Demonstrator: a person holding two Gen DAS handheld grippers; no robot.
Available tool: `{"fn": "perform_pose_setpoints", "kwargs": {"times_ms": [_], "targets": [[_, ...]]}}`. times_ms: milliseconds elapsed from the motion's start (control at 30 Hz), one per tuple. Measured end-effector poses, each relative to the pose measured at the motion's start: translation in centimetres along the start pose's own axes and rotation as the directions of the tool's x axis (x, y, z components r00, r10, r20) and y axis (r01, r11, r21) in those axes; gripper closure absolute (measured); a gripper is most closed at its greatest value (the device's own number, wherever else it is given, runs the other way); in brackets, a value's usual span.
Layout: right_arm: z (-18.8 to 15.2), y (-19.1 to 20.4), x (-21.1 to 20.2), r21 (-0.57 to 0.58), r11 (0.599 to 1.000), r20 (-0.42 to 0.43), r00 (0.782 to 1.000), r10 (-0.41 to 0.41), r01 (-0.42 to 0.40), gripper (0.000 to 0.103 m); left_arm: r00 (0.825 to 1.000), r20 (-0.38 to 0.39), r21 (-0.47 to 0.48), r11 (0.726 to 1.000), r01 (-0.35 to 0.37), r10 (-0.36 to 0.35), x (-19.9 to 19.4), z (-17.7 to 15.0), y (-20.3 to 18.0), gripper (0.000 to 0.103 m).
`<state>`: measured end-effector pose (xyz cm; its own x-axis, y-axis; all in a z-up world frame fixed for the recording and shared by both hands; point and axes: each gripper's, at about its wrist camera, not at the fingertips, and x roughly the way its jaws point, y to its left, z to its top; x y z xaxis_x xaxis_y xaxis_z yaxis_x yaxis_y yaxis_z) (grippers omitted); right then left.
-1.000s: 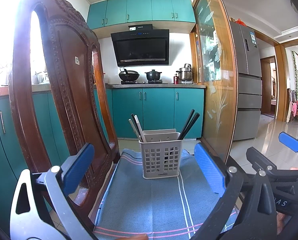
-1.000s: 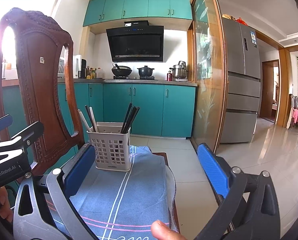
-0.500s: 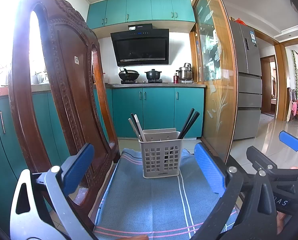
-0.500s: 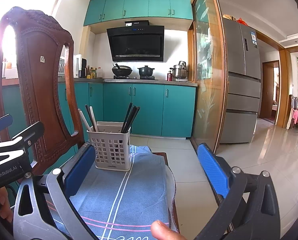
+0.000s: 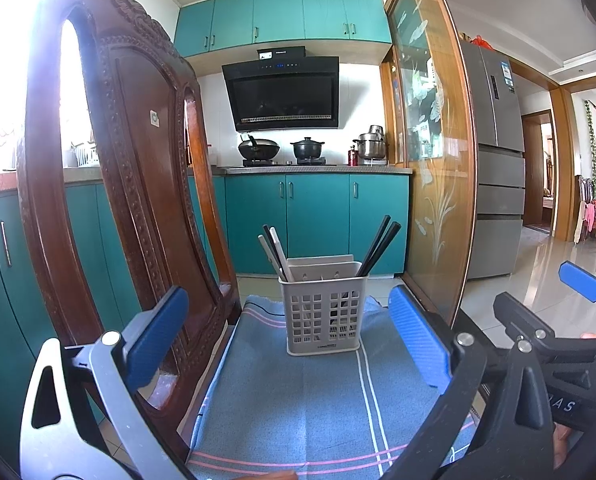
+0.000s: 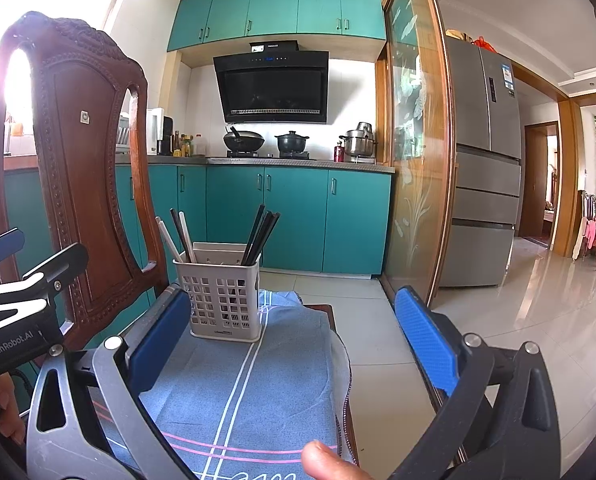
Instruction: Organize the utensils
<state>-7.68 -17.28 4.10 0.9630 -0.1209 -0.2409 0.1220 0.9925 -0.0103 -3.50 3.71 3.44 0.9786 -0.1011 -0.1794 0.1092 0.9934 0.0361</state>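
A pale grey slotted utensil basket (image 5: 323, 316) stands upright on a blue cloth (image 5: 298, 400) at the table's far end; it also shows in the right wrist view (image 6: 224, 298). Black chopsticks (image 5: 378, 246) lean in its right side, and white and black chopsticks (image 5: 273, 252) in its left side. My left gripper (image 5: 288, 340) is open and empty, a short way in front of the basket. My right gripper (image 6: 294, 344) is open and empty, to the right of the basket.
A carved dark wooden chair back (image 5: 130, 200) stands close on the left of the table. A glass sliding door (image 5: 430, 168) stands to the right. The table's right edge (image 6: 344, 360) drops to the tiled floor. A thumb (image 6: 326, 460) shows at the bottom.
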Motion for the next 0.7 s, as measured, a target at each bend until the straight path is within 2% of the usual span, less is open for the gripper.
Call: {"fn": "perform_pose_setpoints", "kwargs": {"times_ms": [700], "targets": [[-0.40, -0.41, 0.11, -0.004, 1.000, -0.008, 1.000, 0.001, -0.002, 0.003, 1.000, -0.004, -0.008, 1.000, -0.004, 0.004, 0.58, -0.54, 0.59, 0.003]]}}
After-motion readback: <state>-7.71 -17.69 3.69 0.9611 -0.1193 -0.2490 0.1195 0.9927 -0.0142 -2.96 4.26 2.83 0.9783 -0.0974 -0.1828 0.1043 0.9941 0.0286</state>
